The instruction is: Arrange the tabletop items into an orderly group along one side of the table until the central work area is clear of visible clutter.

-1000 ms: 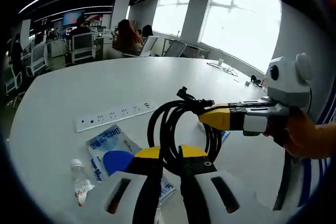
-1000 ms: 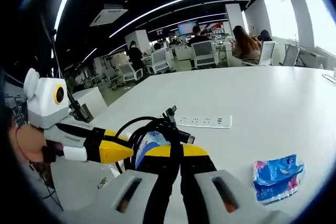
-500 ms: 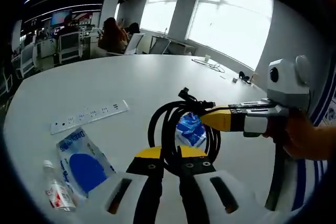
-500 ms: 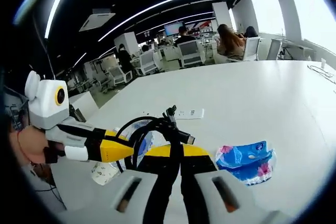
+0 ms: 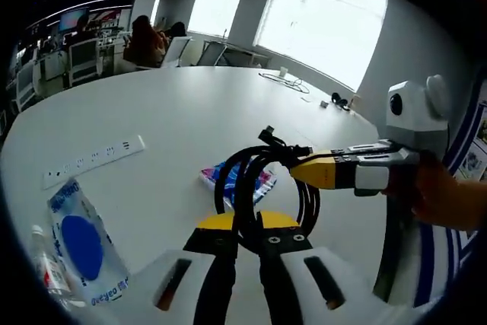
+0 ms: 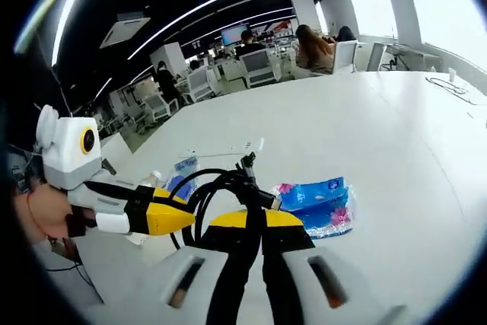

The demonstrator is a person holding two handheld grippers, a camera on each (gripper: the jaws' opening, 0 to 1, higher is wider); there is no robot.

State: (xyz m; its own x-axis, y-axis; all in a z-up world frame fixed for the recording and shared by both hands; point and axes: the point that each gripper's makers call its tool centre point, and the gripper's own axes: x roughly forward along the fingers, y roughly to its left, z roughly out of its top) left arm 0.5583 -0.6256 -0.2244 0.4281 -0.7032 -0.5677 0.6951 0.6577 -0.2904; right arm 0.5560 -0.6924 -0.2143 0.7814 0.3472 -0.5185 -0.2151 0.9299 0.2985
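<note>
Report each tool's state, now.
Left tool: shut on the black coiled cable.
Right tool: shut on the same black coiled cable, lifted off the white table.

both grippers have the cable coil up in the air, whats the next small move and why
Probably lower the black cable coil toward the table edge near the power strip and wipes pack. Both the left gripper and right gripper are shut on it above the white table, so it needs setting down beside that group.
</note>
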